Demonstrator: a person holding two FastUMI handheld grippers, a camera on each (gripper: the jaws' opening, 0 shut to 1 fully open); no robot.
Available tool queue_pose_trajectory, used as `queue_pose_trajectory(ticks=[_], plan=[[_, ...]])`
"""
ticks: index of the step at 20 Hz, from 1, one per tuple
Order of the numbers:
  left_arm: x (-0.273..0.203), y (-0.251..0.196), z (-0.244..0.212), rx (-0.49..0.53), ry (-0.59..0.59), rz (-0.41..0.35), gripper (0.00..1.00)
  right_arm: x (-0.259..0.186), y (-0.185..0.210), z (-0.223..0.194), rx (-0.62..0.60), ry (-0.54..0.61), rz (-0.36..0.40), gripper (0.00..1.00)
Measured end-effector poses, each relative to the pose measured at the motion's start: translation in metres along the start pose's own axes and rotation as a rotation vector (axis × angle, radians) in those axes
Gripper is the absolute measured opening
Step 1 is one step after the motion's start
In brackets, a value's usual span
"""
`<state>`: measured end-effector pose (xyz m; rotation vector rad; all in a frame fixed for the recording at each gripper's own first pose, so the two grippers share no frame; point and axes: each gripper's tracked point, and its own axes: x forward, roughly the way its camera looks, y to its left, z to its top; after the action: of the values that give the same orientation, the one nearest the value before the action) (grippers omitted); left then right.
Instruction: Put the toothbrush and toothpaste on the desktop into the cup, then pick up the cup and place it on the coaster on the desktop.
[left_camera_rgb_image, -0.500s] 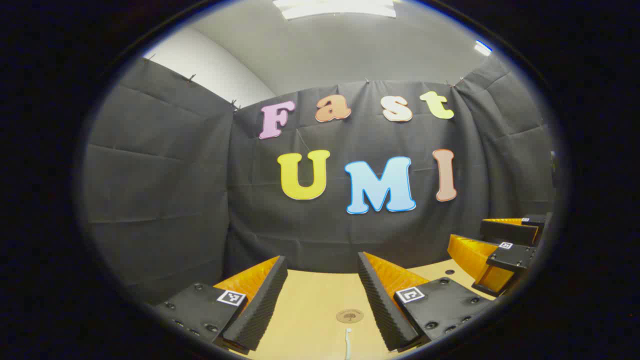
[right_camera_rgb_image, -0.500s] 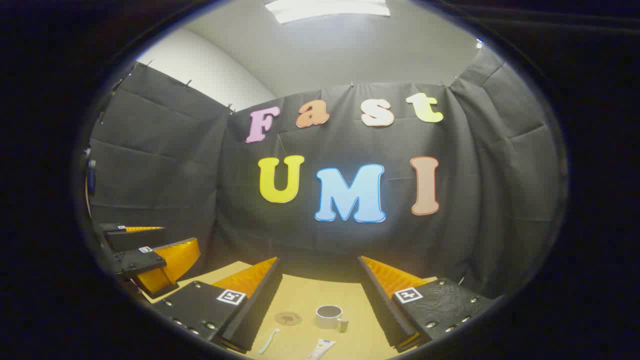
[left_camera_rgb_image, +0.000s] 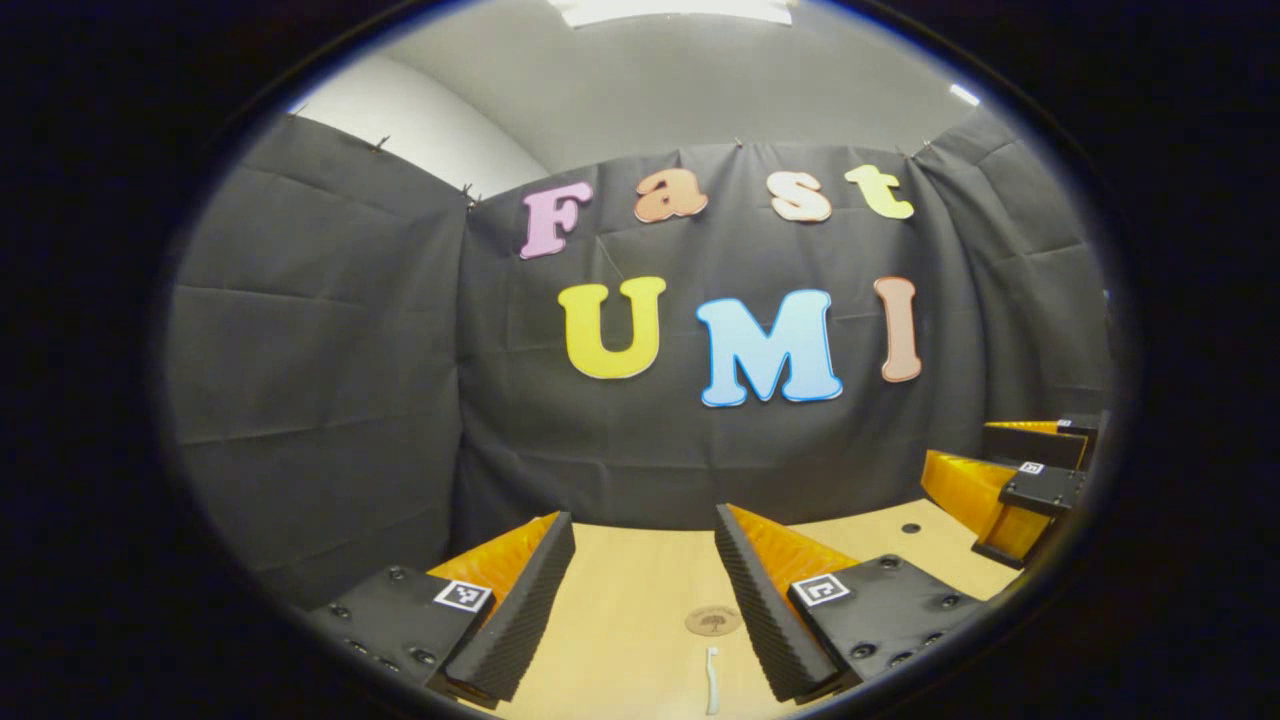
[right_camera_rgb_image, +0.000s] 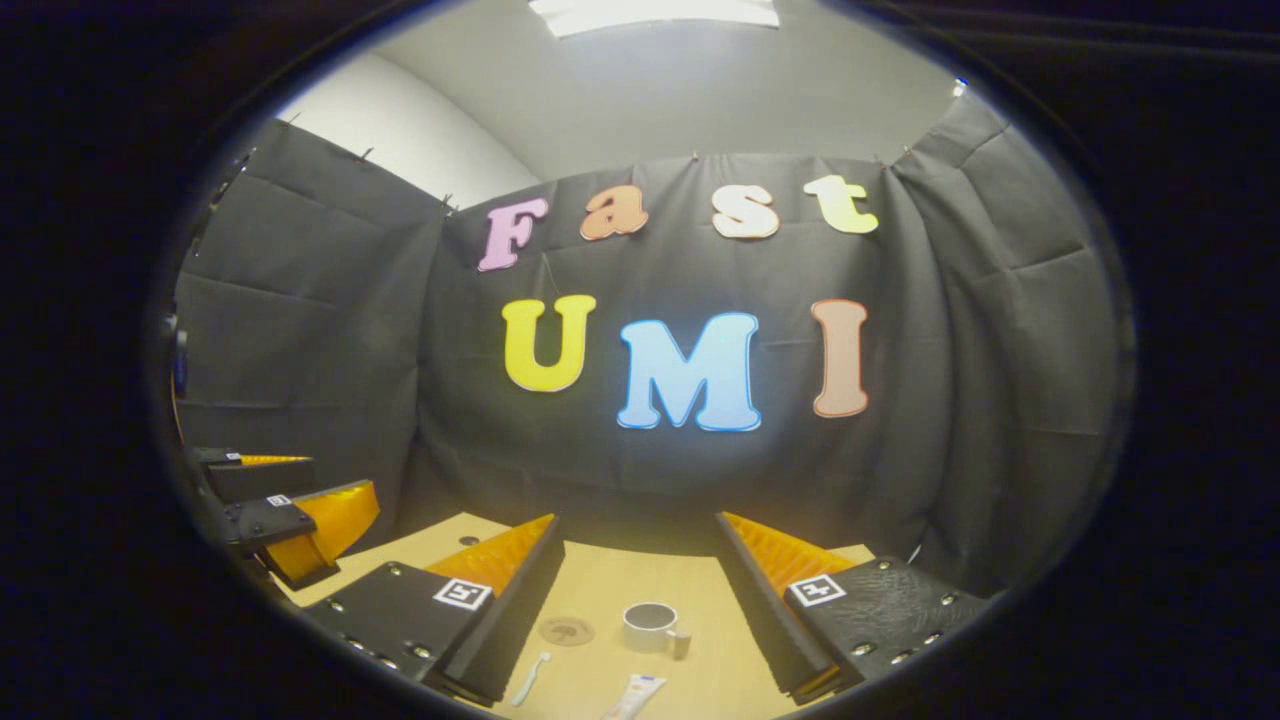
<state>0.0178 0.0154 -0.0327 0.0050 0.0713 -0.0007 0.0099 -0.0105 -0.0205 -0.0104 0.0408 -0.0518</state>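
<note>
The fingers of the left gripper (left_camera_rgb_image: 640, 590) are standing wide apart at the bottom of the left gripper view, and nothing is sitting between them. The fingers of the right gripper (right_camera_rgb_image: 640, 590) are wide apart too, at the bottom of the right gripper view, and they are holding nothing. I think both are waiting open so that each one is ready to grab something.

Everything is lying on the tabletop (right_camera_rgb_image: 610, 590), low in the frame. In the right gripper view, the cup (right_camera_rgb_image: 652, 627) is standing upright at the bottom middle, with its handle pointing right. The coaster (right_camera_rgb_image: 566, 631) is lying flat just to the left of the cup, not touching it. The toothbrush (right_camera_rgb_image: 530, 679) is lying at the bottom, left of middle, near the coaster. The toothpaste (right_camera_rgb_image: 632, 697) is lying at the very bottom edge, below the cup.

In the left gripper view, the toothbrush (left_camera_rgb_image: 711, 680) is lying at the bottom, pointing toward the coaster (left_camera_rgb_image: 713, 620). It looks like the left gripper is lining up with it.

Counting them: one cup, one coaster, one toothbrush, one toothpaste, two grippers. The cup is looking empty, so I think nothing is done yet.
</note>
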Motion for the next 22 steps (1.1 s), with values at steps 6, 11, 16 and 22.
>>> queue_pose_trajectory(ticks=[6,11,16,22], plan=[[0.016,-0.024,-0.048,0.036,0.112,-0.09,0.93,0.005,-0.009,-0.046,0.011,0.129,-0.034,0.92],[0.031,-0.051,-0.099,0.059,0.227,-0.186,0.94,0.015,-0.011,-0.097,0.001,0.271,-0.047,0.92],[0.047,-0.074,-0.165,0.06,0.361,-0.272,0.94,0.019,-0.012,-0.164,0.031,0.46,-0.069,0.92],[0.063,-0.078,-0.232,0.071,0.499,-0.292,0.94,0.019,-0.014,-0.23,0.072,0.65,-0.096,0.93]])
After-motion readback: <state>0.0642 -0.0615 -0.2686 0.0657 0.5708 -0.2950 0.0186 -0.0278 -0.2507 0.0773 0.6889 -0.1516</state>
